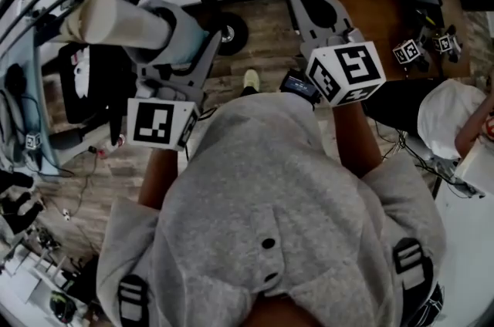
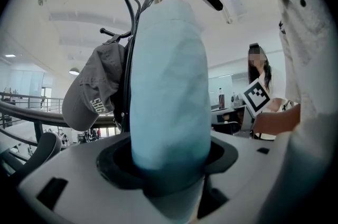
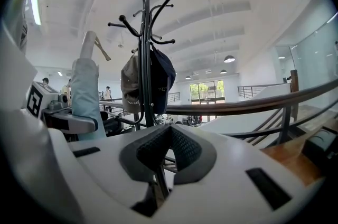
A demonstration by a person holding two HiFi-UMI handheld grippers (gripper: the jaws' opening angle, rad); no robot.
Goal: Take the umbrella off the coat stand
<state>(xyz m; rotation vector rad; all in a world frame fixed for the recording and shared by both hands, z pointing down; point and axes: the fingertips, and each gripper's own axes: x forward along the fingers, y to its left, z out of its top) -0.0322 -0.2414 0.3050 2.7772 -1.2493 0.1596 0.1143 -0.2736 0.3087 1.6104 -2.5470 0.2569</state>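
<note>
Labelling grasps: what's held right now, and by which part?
Left gripper clamps the umbrella around its folded fabric body. Right gripper is shut and empty.

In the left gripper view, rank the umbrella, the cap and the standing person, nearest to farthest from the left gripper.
1. Umbrella: centre, gripped between the jaws.
2. Cap: hanging just behind, to the left.
3. Person: far back, to the right.

Head view looks steeply down; both gripper views look level, sharing the coat stand [image 3: 146, 48].
</note>
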